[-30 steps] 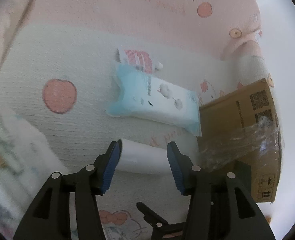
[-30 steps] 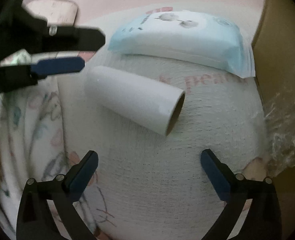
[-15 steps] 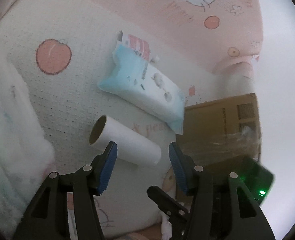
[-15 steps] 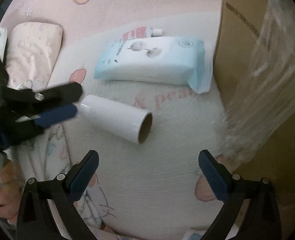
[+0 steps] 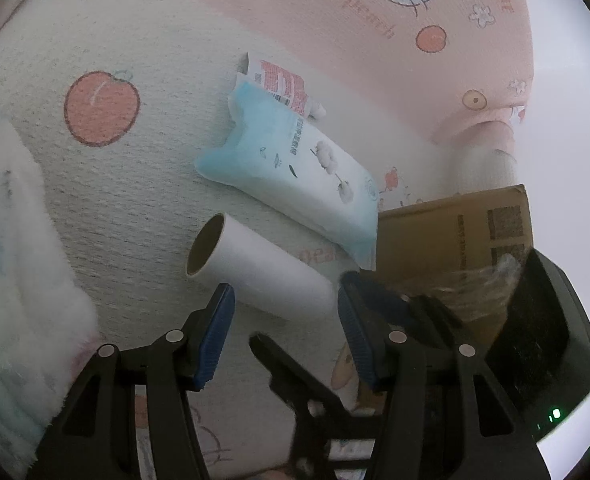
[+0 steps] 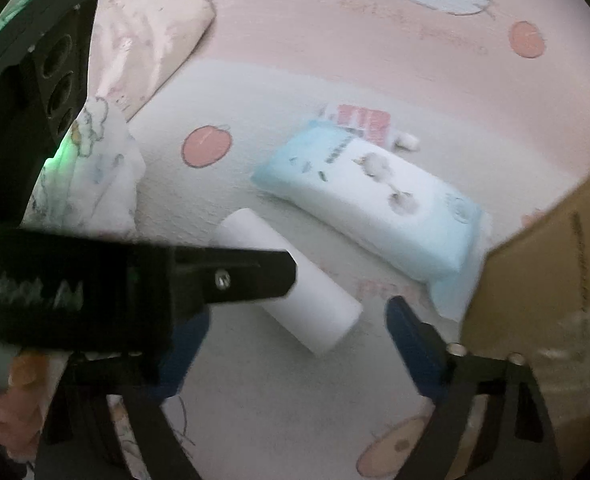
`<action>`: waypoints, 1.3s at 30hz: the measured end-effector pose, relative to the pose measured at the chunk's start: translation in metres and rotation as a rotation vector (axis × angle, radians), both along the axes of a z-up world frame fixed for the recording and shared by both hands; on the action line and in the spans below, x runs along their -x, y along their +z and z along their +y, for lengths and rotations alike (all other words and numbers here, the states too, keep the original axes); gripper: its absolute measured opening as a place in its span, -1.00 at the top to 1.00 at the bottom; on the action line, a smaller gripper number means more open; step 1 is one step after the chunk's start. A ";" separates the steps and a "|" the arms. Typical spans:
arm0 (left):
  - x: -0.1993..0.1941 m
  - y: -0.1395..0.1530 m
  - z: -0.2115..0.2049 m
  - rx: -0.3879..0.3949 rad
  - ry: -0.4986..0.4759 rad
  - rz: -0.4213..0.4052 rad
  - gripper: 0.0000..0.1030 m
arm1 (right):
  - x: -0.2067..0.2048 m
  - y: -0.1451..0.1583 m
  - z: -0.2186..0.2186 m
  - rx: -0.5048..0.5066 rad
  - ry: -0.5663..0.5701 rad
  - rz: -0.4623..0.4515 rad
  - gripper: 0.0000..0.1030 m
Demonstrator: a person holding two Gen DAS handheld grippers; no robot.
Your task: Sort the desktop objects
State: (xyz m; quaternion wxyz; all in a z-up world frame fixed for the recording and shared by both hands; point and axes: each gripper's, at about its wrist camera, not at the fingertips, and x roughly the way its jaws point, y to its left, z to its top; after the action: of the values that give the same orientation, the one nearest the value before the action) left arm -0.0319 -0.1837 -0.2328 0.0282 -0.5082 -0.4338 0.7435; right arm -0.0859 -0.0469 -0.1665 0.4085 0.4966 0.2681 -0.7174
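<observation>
Left wrist view: the left gripper [image 5: 285, 322] fills the lower middle of the frame, its blue-padded jaws standing wide apart with nothing between them. Just above the jaws, at centre, a white roll [image 5: 261, 270] lies on its side on the cloth [image 5: 135, 208], its open cardboard end turned to the left; the pads are near it but not closed on it. Above and right of the roll lies a blue-and-white wipes pack [image 5: 295, 168], slanting from upper left to lower right. A red-and-white tube [image 5: 285, 88] pokes out from behind the pack's upper end. At right, a brown box [image 5: 455, 240] stands with its corner touching or just beside the pack's lower end, crinkled clear plastic [image 5: 475, 288] against its front. The right gripper [image 5: 319, 380] shows dark at the bottom centre and lower right edge, a green light on its body.

Right wrist view: the right gripper [image 6: 295, 334] sits at the bottom, jaws wide, holding nothing; its left finger is mostly hidden. The left gripper [image 6: 235, 276] crosses the left half of the frame, its tip over the roll [image 6: 311, 300], which lies at centre. The pack [image 6: 375, 204] lies up and right of the roll, the tube [image 6: 371, 120] behind it. The box [image 6: 555, 260] fills the right edge. A pillow [image 6: 151, 32] lies at upper left.
</observation>
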 end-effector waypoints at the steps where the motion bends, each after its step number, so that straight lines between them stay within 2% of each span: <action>1: 0.001 0.000 -0.001 0.002 -0.002 -0.002 -0.12 | 0.003 -0.002 0.001 -0.001 0.005 -0.008 -0.46; 4: 0.003 -0.001 -0.001 0.008 0.004 -0.002 -0.12 | 0.009 -0.008 0.000 -0.002 0.025 -0.012 -0.32; 6: 0.004 -0.002 -0.002 0.009 0.008 -0.005 -0.12 | 0.014 -0.012 0.000 -0.009 0.024 -0.041 -0.12; 11: 0.010 -0.008 -0.001 0.009 0.022 -0.016 -0.12 | 0.019 -0.014 0.002 -0.001 0.018 -0.089 -0.04; 15: 0.014 -0.014 -0.003 -0.057 0.045 -0.008 -0.12 | 0.018 -0.016 0.004 -0.019 -0.013 -0.109 0.08; 17: 0.015 -0.016 -0.004 -0.076 0.054 -0.003 -0.11 | 0.020 -0.017 0.009 -0.011 -0.057 -0.140 0.12; 22: 0.019 -0.020 -0.001 -0.067 0.046 -0.015 -0.08 | 0.023 -0.019 0.026 0.037 -0.157 -0.223 0.14; 29: 0.025 -0.039 -0.001 -0.164 0.047 -0.047 -0.07 | 0.009 -0.022 0.040 0.048 -0.213 -0.252 0.19; 31: 0.025 -0.042 0.002 -0.170 0.039 -0.054 0.14 | 0.007 -0.026 0.044 0.045 -0.235 -0.276 0.19; 32: 0.025 -0.043 0.003 -0.165 0.030 -0.059 0.18 | 0.005 -0.029 0.045 0.039 -0.245 -0.286 0.20; 36: 0.025 -0.048 0.003 -0.197 0.024 -0.064 0.18 | -0.003 -0.037 0.047 0.027 -0.253 -0.279 0.20; 39: 0.026 -0.056 0.003 -0.254 0.003 -0.084 0.11 | -0.003 -0.037 0.044 0.021 -0.255 -0.281 0.21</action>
State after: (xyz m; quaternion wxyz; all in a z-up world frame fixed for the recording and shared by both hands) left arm -0.0575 -0.1803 -0.2887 0.0727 -0.5306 -0.5261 0.6606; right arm -0.0833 -0.0033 -0.2037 0.3529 0.6177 0.1359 -0.6895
